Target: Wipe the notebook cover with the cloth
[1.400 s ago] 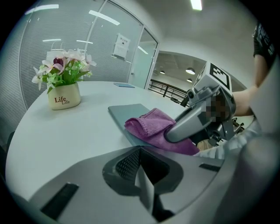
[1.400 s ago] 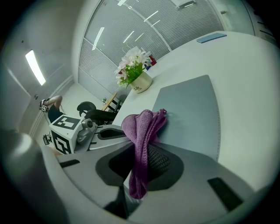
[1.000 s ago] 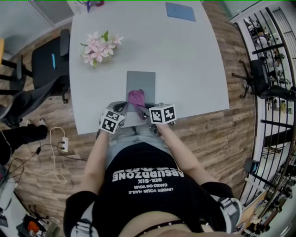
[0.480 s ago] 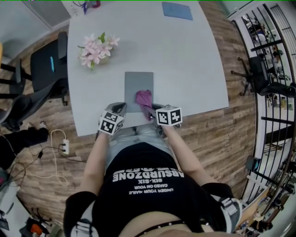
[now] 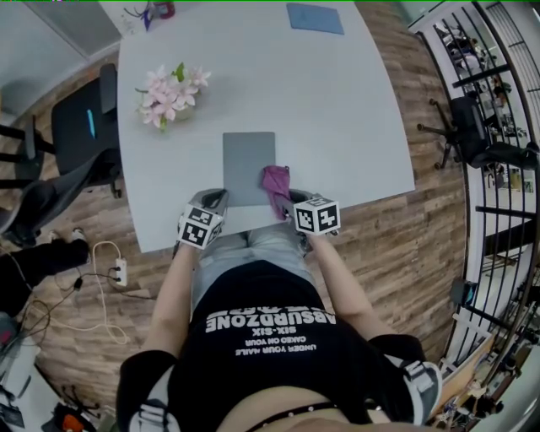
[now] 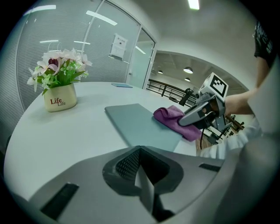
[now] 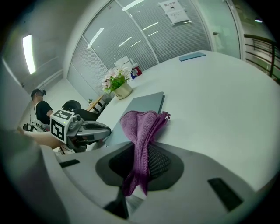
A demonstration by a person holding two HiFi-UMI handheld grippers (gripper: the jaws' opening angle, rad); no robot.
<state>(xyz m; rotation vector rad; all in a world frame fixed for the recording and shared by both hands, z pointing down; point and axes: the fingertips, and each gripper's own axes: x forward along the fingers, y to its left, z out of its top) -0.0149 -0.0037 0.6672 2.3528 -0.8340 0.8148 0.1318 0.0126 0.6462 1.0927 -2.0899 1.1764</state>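
Room: white table (image 5: 354,126) over wood-plank floor, glass partition walls at the back in both gripper views
Right fingers: right gripper (image 7: 139,173) clenched on the purple cloth (image 7: 141,124), with fabric pinched between the jaws and hanging out below them
Cloth: bunched ahead of the jaws, lying across the right edge of the notebook (image 5: 248,167) near its lower right corner, partly on the cover and partly on bare table
Left fingers: left gripper (image 6: 144,183) closed with nothing between the jaws, low over the table's near edge, just beside the notebook's lower left corner; contact with the cover not clear
Notebook: plain grey, closed and flat, lower centre of the head view, long side running away from the person
Further out: flower pot (image 5: 169,94) at upper left, well apart from the notebook; blue pad (image 5: 314,17) at the far top edge; black chair (image 5: 80,126) off the left side
Done so far: cloth gripped and brought onto the cover, so wiping judged under way; no dirt or streaks visible to mark what has been covered
Left to do: judged most of the cover, namely the upper part and the left half, plus further passes across the near edge
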